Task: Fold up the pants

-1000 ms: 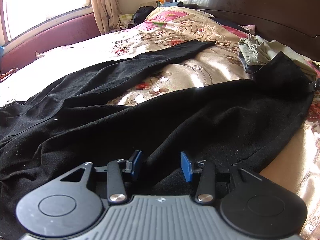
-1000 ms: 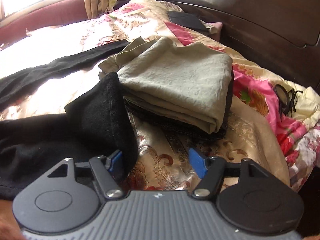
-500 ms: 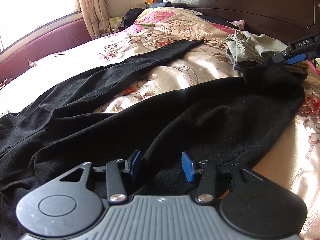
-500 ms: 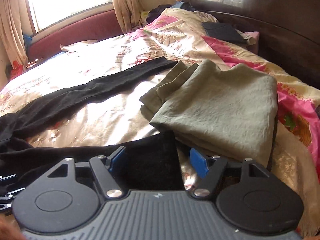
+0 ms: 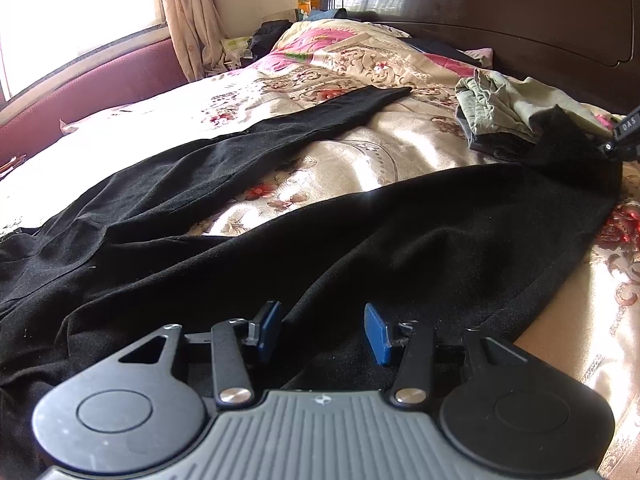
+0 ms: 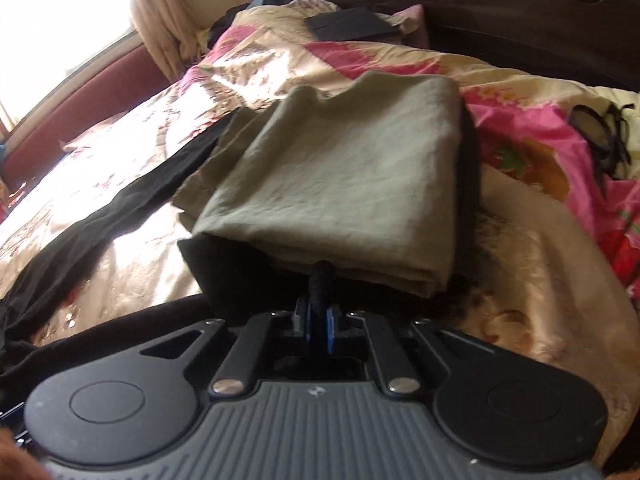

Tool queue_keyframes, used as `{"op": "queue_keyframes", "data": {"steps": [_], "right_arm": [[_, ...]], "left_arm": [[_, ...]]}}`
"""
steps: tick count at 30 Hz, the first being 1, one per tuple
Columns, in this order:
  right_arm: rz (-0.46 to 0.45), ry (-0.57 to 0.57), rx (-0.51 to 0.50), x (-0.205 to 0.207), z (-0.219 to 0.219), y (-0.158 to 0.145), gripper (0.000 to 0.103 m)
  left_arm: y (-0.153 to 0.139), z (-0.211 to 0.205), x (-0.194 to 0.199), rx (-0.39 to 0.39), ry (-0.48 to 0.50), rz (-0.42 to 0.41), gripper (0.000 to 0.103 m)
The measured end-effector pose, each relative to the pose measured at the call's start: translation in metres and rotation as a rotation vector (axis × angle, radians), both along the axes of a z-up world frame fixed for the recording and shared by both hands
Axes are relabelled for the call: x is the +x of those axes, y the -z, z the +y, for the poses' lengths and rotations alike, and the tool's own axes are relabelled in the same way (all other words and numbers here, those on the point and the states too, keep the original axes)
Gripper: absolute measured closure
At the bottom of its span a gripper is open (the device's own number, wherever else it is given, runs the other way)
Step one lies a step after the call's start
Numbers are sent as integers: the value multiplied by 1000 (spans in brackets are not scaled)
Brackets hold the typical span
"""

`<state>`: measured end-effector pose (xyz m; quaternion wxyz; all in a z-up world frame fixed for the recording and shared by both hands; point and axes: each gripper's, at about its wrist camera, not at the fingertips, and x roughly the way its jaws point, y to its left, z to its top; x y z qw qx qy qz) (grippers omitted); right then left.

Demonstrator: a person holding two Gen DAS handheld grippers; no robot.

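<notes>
Left wrist view: the black pants are lying spread across the floral bedspread, one leg running away toward the pillows and the other stretching to the right, close to the camera. The left gripper is hovering low over the near part of the pants with its blue pads standing apart; black cloth is lying between and under them, and the pads are not pressing on it. At the far right end of the near leg the cuff is standing up in a peak, and the tip of the right gripper is showing at the frame edge just beside it. Right wrist view: the right gripper is clenched on a pinch of the black cloth, a small tuft of it sticking up between the closed blue pads. Directly beyond it a folded olive-green garment is resting on a darker folded piece, beside the cuff. The far leg of the pants is lying to the left. A pair of dark glasses is sitting on the pink part of the bedspread, near the dark wooden headboard.
</notes>
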<state>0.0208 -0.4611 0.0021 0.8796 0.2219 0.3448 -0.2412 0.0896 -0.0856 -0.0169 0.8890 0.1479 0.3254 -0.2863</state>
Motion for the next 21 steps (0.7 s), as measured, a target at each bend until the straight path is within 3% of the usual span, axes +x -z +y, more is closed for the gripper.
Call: {"op": "queue_keyframes", "data": {"steps": [4, 7, 9, 12, 14, 17, 21], "right_arm": [[71, 135, -29, -11, -19, 13, 90], [140, 70, -242, -8, 15, 5, 77], [148, -1, -373, -14, 44, -4, 76], [109, -48, -454, -24, 74, -23, 75], [57, -159, -409, -12, 92, -31, 73], [-5, -361, -241, 33, 122, -26, 71], [-43, -614, -36, 107, 189, -1, 71]], "left_arm": [[1, 2, 2, -4, -7, 5, 43], [0, 6, 0, 6, -3, -4, 43], [-4, 11, 0, 12, -2, -23, 42], [-12, 25, 5, 7, -25, -54, 42], [-15, 37, 12, 8, -59, -72, 41], [-14, 52, 18, 25, -126, -85, 41], [2, 80, 22, 71, -227, -10, 37]]}}
